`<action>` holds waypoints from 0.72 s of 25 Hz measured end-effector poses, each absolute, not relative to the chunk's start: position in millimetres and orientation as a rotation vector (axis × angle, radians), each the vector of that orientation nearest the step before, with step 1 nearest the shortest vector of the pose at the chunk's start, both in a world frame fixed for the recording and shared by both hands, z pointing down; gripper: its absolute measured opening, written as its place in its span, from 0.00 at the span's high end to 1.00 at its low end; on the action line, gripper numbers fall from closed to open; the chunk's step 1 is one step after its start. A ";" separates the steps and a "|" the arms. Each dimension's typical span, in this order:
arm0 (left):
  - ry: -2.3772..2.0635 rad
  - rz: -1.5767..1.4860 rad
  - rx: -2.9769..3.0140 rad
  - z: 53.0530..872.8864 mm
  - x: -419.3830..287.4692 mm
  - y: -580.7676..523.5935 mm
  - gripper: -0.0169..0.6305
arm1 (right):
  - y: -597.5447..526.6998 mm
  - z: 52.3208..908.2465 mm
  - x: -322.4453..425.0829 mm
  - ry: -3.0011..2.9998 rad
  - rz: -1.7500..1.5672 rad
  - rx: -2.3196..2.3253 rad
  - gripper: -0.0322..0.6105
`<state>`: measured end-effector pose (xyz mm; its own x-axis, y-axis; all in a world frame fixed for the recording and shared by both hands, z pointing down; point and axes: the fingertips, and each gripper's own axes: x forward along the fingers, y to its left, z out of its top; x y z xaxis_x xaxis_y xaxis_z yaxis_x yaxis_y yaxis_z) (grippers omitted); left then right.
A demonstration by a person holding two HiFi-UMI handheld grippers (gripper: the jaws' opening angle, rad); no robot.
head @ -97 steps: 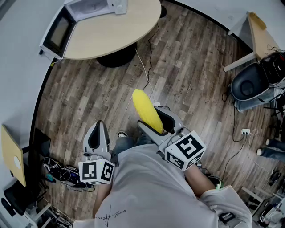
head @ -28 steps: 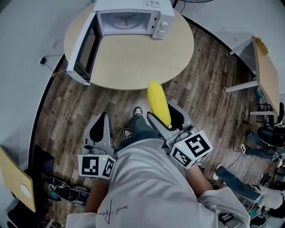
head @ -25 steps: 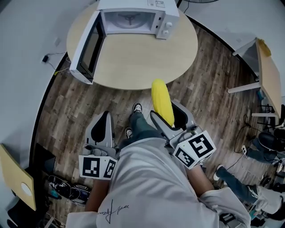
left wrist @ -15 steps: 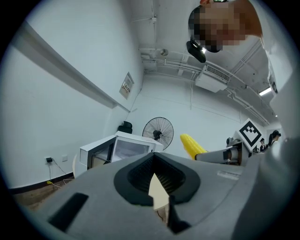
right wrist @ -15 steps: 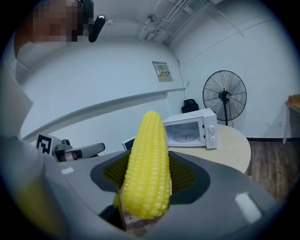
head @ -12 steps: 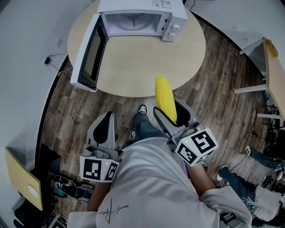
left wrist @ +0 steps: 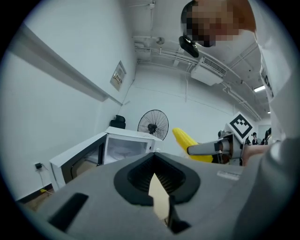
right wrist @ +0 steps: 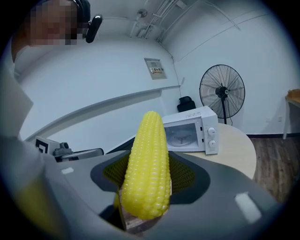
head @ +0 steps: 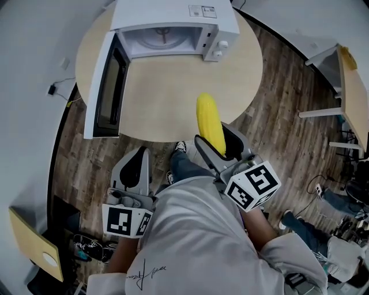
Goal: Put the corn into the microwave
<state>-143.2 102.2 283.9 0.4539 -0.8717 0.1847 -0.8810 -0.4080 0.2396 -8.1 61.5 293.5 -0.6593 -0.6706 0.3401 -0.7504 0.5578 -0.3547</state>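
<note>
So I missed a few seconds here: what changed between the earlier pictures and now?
The person walked up to the table, so the microwave came nearer and the corn now shows over the table's edge. Unchanged: right gripper shut on the corn, left gripper empty, microwave door open.

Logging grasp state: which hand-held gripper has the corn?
The right hand-held gripper: its jaws are shut on the yellow corn, which sticks out past them. The left hand-held gripper holds nothing, its jaws together.
</note>
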 end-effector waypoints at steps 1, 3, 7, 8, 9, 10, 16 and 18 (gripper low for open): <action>-1.501 0.047 2.412 283.9 -142.8 94.9 0.97 | 55.3 293.0 -7.5 -2.622 0.716 1.205 0.54; -1.513 0.043 2.408 284.6 -143.1 81.1 0.97 | 42.2 291.9 -6.7 -2.621 0.705 1.201 0.54; -1.534 0.031 2.385 287.5 -141.2 57.4 0.97 | 16.2 291.0 -2.7 -2.628 0.686 1.189 0.54; -1.536 0.030 2.381 288.7 -140.0 51.1 0.97 | 9.3 291.7 -0.7 -2.629 0.683 1.187 0.54; -1.540 0.026 2.378 289.6 -138.9 44.4 0.97 | 2.1 293.0 1.2 -2.631 0.680 1.183 0.54; -1.547 0.020 2.377 290.1 -138.1 38.0 0.97 | -5.0 294.8 2.9 -2.632 0.678 1.178 0.54; -1.600 0.023 2.374 294.0 -127.9 6.5 0.97 | -36.8 311.1 12.2 -2.642 0.694 1.118 0.54; -1.610 0.022 2.371 292.2 -123.3 -1.7 0.97 | -44.7 315.0 13.9 -2.649 0.694 1.092 0.54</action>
<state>-123.3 -1.7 292.2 0.3806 -0.9099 0.1650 -0.9140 -0.3432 0.2162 13.9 -44.7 315.0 -0.7097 -0.6141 0.3452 -0.7045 0.6186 -0.3480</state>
